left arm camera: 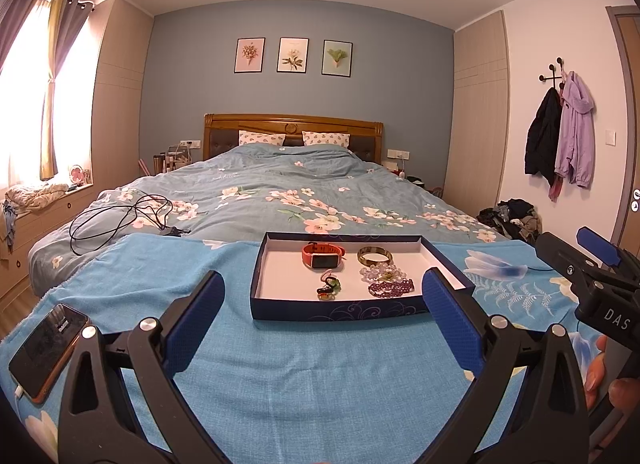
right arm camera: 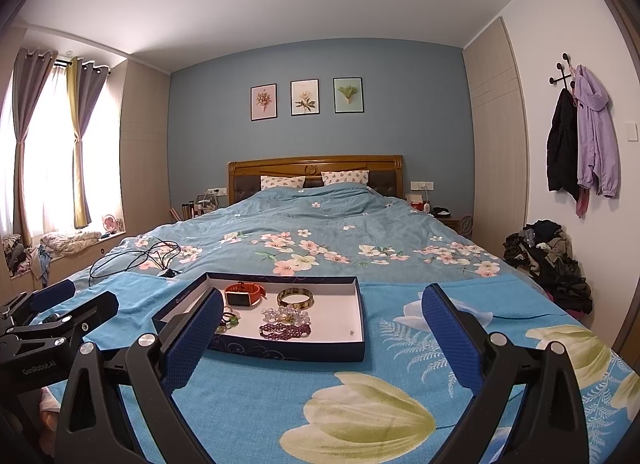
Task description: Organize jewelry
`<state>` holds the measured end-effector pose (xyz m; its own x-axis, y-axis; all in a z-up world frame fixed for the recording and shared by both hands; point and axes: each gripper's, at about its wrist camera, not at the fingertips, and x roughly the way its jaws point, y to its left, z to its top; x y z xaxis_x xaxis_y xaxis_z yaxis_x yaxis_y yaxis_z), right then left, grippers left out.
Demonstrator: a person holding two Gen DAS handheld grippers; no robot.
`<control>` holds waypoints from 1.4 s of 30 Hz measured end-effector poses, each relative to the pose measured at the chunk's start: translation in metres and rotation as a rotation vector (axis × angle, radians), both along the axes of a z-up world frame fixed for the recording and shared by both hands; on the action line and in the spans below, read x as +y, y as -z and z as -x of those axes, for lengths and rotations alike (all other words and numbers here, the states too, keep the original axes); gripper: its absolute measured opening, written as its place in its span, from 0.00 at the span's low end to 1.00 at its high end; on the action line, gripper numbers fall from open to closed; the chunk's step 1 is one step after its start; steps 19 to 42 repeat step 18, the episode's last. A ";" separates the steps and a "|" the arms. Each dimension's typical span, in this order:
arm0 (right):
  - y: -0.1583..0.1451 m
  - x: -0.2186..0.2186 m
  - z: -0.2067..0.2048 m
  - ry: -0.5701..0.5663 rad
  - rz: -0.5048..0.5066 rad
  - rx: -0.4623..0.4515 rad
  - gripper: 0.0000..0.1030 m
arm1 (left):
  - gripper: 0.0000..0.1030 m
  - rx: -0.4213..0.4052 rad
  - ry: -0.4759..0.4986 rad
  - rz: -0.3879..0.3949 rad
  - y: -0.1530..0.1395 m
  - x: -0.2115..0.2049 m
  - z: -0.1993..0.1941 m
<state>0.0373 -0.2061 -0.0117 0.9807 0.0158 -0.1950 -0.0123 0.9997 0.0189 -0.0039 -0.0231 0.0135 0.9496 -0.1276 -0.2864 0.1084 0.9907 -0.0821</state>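
Both tools spread, empty. Tray (left arm camera: 362, 310) on bed dead ahead of left tool (left arm camera: 322, 322), ahead-left of right tool (right arm camera: 322, 334). Jewelry inside; watch (left arm camera: 323, 256) long axis crosswise. Left nearer, probably.

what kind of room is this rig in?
A home bedroom: a bed with a wooden headboard and floral duvet, coats on a wall hook, and curtains at the window.

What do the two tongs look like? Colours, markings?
Both are matte black frames with silver rivets and blue textured pads. The right tongs carry white "DAS" lettering, the left tongs "GenRobot.AI". No cables or sleeves are visible on either.
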 end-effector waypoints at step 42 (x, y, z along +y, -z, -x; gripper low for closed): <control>0.016 -0.022 -0.034 -0.039 0.012 0.191 0.93 | 0.94 0.117 0.003 0.014 0.014 0.011 -0.024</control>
